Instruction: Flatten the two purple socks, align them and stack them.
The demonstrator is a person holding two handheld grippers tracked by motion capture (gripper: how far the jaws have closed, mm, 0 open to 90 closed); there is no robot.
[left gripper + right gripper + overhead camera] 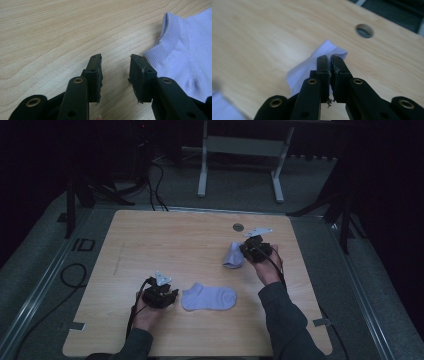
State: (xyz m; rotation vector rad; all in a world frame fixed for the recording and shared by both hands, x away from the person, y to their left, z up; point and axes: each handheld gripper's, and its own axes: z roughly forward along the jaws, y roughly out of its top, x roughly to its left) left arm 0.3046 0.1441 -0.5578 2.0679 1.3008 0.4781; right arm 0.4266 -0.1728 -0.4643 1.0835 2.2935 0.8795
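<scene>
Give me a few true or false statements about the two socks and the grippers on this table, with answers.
1. The right gripper is shut on a sock. True.
2. The left gripper grips the flat sock. False: its jaws stand open over bare wood, beside the sock's cuff.
3. Both socks lie flat. False: the held one hangs bunched from the right gripper.
4. The table has a round hole near its far edge. True.

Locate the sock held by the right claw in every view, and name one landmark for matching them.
High view: the held sock hangs right of centre, left of the right claw.
Left gripper view: not there; the sock at its right edge is the flat sock.
Right gripper view: centre, pinched between shut jaws.
Landmark: the table's round hole.
</scene>
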